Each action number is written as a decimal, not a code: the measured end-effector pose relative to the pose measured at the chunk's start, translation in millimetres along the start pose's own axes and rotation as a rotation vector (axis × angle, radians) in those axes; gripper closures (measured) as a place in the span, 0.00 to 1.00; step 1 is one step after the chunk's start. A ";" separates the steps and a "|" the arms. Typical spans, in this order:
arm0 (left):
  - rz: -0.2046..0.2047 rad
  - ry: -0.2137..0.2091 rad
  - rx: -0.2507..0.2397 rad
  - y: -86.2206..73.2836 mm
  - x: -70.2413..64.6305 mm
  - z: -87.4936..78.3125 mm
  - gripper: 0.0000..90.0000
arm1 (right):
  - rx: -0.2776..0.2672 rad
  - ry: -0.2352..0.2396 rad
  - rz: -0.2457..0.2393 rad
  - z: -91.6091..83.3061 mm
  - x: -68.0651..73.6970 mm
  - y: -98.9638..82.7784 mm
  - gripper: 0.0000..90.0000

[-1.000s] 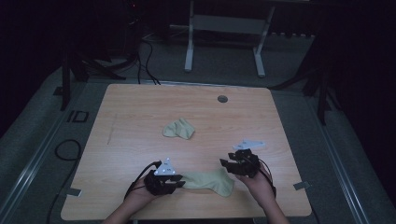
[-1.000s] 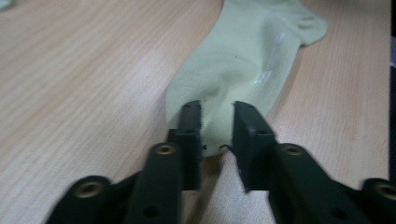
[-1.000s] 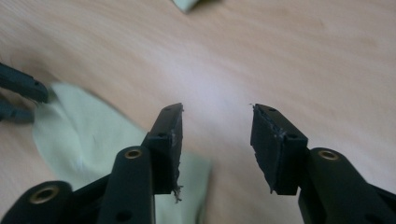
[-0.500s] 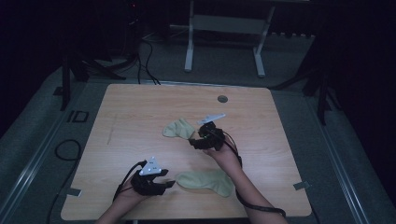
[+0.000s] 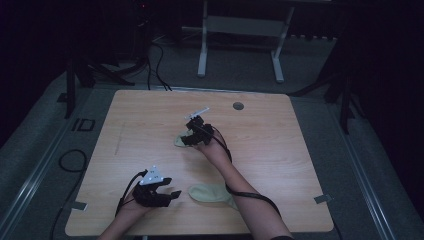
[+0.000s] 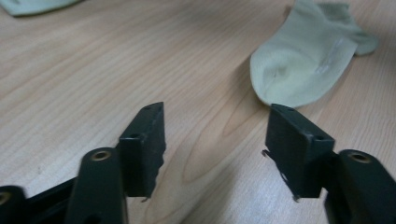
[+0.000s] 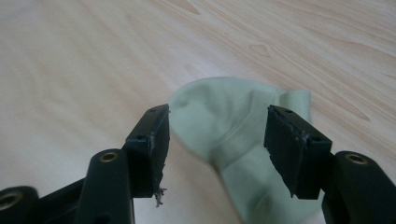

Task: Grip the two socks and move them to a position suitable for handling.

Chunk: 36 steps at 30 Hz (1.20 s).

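Jaws of the right gripper point(image 7: 212, 144) are spread over the middle sock point(image 7: 243, 140); only one layer may be pinched. Left gripper point(image 6: 215, 149), spread, is parked beside the near-edge sock point(image 6: 306, 56).

Black claws point(image 6: 215, 154), brass-ringed pivots, trailing cables

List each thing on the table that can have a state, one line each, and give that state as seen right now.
Left tool: open, holding nothing, low over the table.
Right tool: open, poised at the far sock.
Far sock: rumpled, lying between the right tool's open jaws, not gripped.
Near sock: lying flat, beside the left tool, untouched.
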State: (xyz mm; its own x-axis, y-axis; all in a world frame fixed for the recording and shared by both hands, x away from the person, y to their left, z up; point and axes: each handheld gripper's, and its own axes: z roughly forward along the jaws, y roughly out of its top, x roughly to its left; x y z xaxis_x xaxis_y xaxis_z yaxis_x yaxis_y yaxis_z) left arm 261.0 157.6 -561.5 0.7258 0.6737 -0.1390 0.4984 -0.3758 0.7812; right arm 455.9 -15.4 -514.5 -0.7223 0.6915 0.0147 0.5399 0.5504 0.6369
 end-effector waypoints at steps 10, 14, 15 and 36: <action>-0.009 0.028 -0.007 0.8 -1.5 -0.9 0.25 | 0.088 -0.087 0.012 39.2 -1.0 0.4 0.49; -0.025 0.028 -0.015 0.8 -0.4 -1.7 0.25 | 0.100 -0.090 -0.023 41.2 2.8 -1.5 0.71; -0.024 0.031 -0.015 0.7 -0.2 -1.8 0.25 | 0.100 -0.095 -0.028 40.9 2.7 -1.3 0.76; -0.042 0.029 -0.002 -1.4 1.8 1.7 0.25 | -0.042 -0.123 -0.062 -62.3 -4.5 -20.8 0.91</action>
State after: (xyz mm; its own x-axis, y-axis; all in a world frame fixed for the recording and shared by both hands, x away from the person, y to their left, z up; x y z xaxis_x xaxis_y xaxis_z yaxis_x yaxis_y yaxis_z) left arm 262.3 158.3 -563.9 0.6900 0.7072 -0.1543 0.5277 -0.3454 0.7761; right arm 421.0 -59.1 -479.8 -0.6936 0.7105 -0.1183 0.4755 0.5751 0.6657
